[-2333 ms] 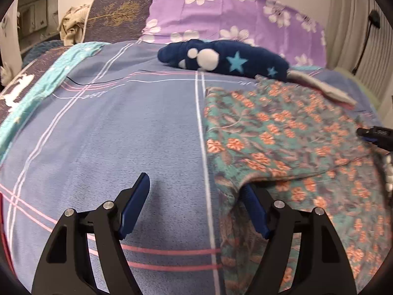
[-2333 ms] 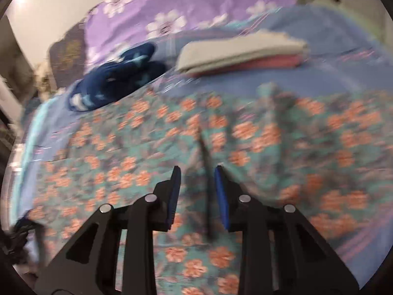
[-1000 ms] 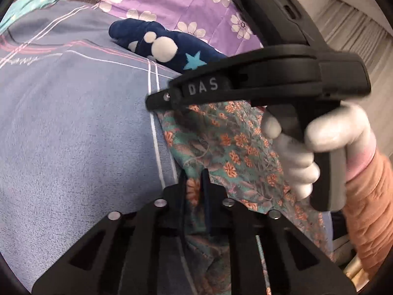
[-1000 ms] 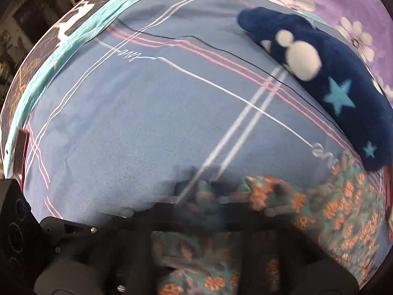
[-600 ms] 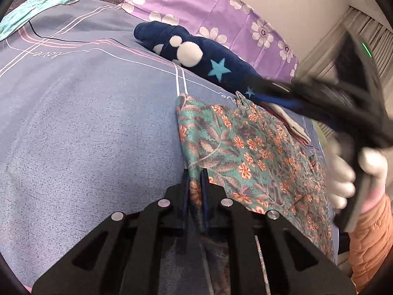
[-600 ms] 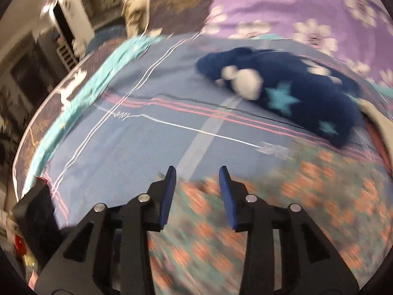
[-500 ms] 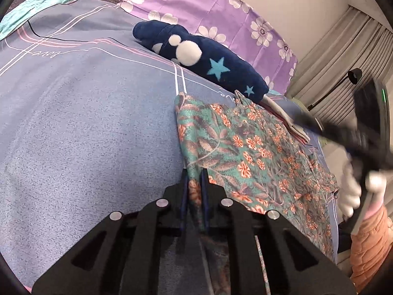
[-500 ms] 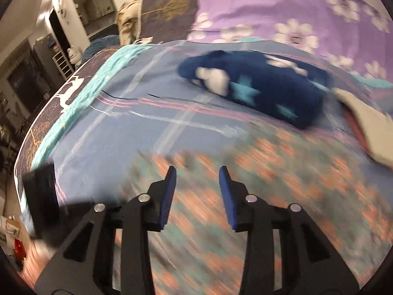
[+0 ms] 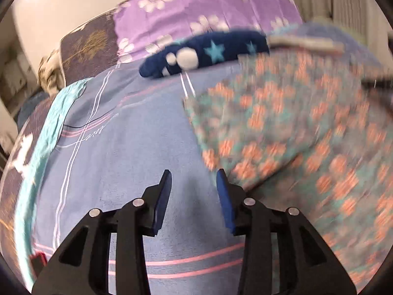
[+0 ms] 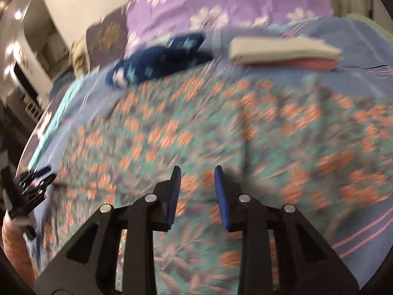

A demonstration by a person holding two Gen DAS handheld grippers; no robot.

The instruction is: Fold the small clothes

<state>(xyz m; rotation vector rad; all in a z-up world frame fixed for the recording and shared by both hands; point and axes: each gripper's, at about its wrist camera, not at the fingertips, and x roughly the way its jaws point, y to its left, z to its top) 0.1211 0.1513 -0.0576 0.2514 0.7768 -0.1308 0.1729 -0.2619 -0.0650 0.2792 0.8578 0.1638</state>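
Left hand-held gripper point(image 9: 192, 180): black frame, blue pads, jaws parted and opening, nothing between them; only blue bedsheet below. Right pad's outer edge just beside the folded edge of the teal cotton garment printed with orange flowers point(image 9: 294, 127), contact impossible to tell through the blur.

Right hand-held gripper point(image 10: 196, 179): same black frame and blue pads, jaws a moderate gap apart and closing, hanging over the flowered garment point(image 10: 196, 127); no cloth seen pinched between the pads.

Garment spread flat on the bed, thin and soft, lightly creased, one straight folded edge toward the left gripper.

Blue bedsheet with pink and white stripes point(image 9: 118, 152): smooth woven cloth, a turquoise band along its left side.

Beyond the garment, a dark navy plush toy with pale blue stars and white pompoms point(image 9: 203, 54), long and fuzzy, lying against a purple pillow with white flowers point(image 9: 208, 7).

Next to the toy, a flat folded stack of cream and pink cloth point(image 10: 282, 51), neat-edged, near the garment's far edge.
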